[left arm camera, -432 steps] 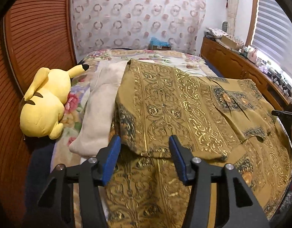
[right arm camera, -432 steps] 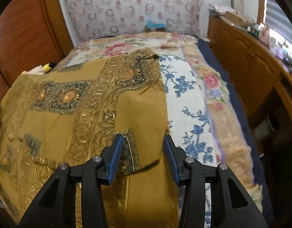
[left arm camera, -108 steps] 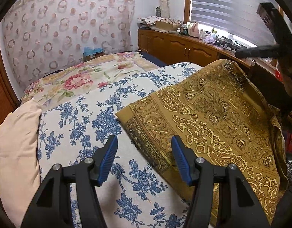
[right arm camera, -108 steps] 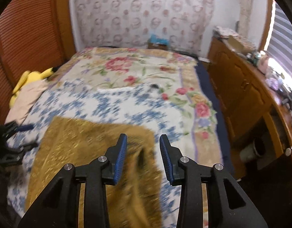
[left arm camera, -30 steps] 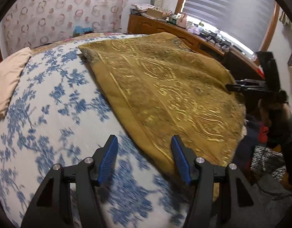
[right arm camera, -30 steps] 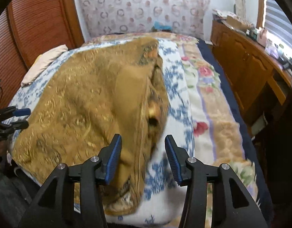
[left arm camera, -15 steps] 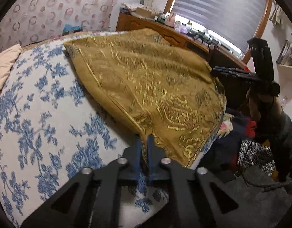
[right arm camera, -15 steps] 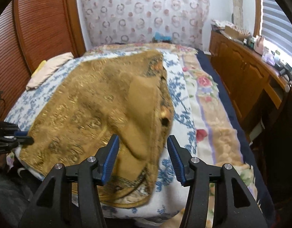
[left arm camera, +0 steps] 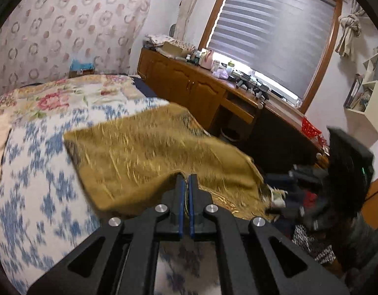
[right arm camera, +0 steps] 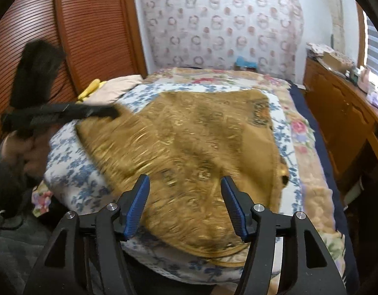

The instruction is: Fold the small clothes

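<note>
Left gripper [left arm camera: 185, 184] has its blue pads pressed together on the near hem of the gold patterned cloth [left arm camera: 149, 152], which lifts into a small peak at the pinch. From there the cloth runs away toward 11 o'clock across the blue-flowered bedspread [left arm camera: 34, 172], its far corner blurred. Seen from the right wrist camera, this gripper reaches in from 9 o'clock and meets the cloth's left corner.

Right gripper [right arm camera: 185, 205] is opening, pads well apart; the cloth [right arm camera: 201, 147] lies on the bed beyond and below them, and neither pad presses on it. The garment covers the middle of the bed, one edge folded over toward 3 o'clock. A wooden cabinet [right arm camera: 336, 113] stands at 2 o'clock, a louvred wooden door [right arm camera: 90, 24] at 10 o'clock.
</note>
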Available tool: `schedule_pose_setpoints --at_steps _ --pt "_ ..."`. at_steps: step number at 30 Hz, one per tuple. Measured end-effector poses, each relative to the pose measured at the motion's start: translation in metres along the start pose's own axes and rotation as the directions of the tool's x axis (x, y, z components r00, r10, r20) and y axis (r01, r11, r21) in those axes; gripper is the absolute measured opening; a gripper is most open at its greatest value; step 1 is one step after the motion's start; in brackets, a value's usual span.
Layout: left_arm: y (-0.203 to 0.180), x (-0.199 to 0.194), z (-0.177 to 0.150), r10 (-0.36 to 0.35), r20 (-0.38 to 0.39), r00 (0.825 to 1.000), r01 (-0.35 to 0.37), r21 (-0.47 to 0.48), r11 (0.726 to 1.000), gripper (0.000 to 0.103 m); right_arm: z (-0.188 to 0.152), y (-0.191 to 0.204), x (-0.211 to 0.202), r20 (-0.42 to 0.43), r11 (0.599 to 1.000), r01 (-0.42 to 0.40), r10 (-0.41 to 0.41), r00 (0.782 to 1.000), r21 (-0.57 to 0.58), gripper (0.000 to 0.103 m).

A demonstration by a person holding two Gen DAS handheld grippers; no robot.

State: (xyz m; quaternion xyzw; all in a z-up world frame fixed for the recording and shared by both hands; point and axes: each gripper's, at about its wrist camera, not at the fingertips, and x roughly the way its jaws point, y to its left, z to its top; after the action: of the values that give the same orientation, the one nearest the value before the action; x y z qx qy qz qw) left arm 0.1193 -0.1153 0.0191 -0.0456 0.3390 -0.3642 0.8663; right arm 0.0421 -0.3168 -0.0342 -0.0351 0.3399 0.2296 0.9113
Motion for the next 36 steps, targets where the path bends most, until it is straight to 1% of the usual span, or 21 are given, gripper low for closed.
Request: schedule_pose_setpoints --at_steps 5,12,16,18,19,20,21,22,23,25,28,32,36 --pt "0.006 0.014 0.015 0.017 0.006 1.0 -0.017 0.003 1.0 0.0 -0.004 0.003 0.011 -0.029 1.0 -0.01 0.01 1.0 -0.015 0.064" --pt "0.017 0.027 0.02 0.026 0.002 1.0 -0.026 -0.024 0.999 0.0 -0.02 -0.006 0.029 -0.083 1.0 0.011 -0.011 0.997 -0.009 0.064" --pt "0.021 0.025 0.02 0.026 0.01 1.0 -0.026 -0.033 0.999 0.0 -0.028 -0.019 0.04 -0.12 0.998 0.067 -0.068 0.99 -0.014 0.064" --pt "0.026 0.023 0.02 0.023 0.017 1.0 -0.023 -0.041 0.999 0.0 -0.03 -0.029 0.046 -0.146 0.997 0.075 -0.075 0.986 -0.009 0.063" --pt "0.027 0.022 0.021 0.022 0.02 1.0 -0.022 -0.043 0.999 0.0 -0.03 -0.034 0.049 -0.157 0.997 0.077 -0.077 0.985 -0.007 0.052" --pt "0.028 0.021 0.021 0.023 0.024 0.999 -0.022 -0.044 0.999 0.0 -0.029 -0.037 0.051 -0.162 0.997 0.078 -0.079 0.984 -0.009 0.047" --pt "0.029 0.019 0.022 0.026 0.029 0.999 -0.025 -0.041 0.999 0.0 -0.026 -0.04 0.052 -0.161 0.997 0.069 -0.071 0.984 -0.014 0.033" --pt "0.029 0.018 0.023 0.033 0.034 0.999 -0.032 -0.039 0.999 0.0 -0.022 -0.041 0.052 -0.156 0.998 0.055 -0.058 0.986 -0.024 0.016" --pt "0.029 0.016 0.024 0.045 0.043 0.998 -0.043 -0.036 0.998 0.0 -0.017 -0.041 0.052 -0.15 0.998 0.047 -0.052 0.987 -0.039 0.011" --pt "0.032 0.011 0.028 0.069 0.063 0.996 -0.067 -0.038 0.997 0.0 -0.002 -0.038 0.051 -0.118 0.993 0.07 -0.08 0.99 -0.092 0.005" --pt "0.04 0.003 0.034 0.101 0.077 0.992 -0.097 -0.049 0.994 0.0 0.026 -0.041 0.049 -0.064 0.987 0.086 -0.095 0.993 -0.134 0.004" --pt "0.057 -0.002 0.04 0.157 0.079 0.984 -0.152 -0.059 0.987 0.002 0.067 -0.051 0.051 0.0 0.982 0.092 -0.093 0.996 -0.168 0.004" --pt "0.074 0.002 0.04 0.195 0.056 0.979 -0.191 -0.069 0.979 0.004 0.098 -0.054 0.069 0.026 0.969 0.092 -0.089 0.996 -0.228 0.004"
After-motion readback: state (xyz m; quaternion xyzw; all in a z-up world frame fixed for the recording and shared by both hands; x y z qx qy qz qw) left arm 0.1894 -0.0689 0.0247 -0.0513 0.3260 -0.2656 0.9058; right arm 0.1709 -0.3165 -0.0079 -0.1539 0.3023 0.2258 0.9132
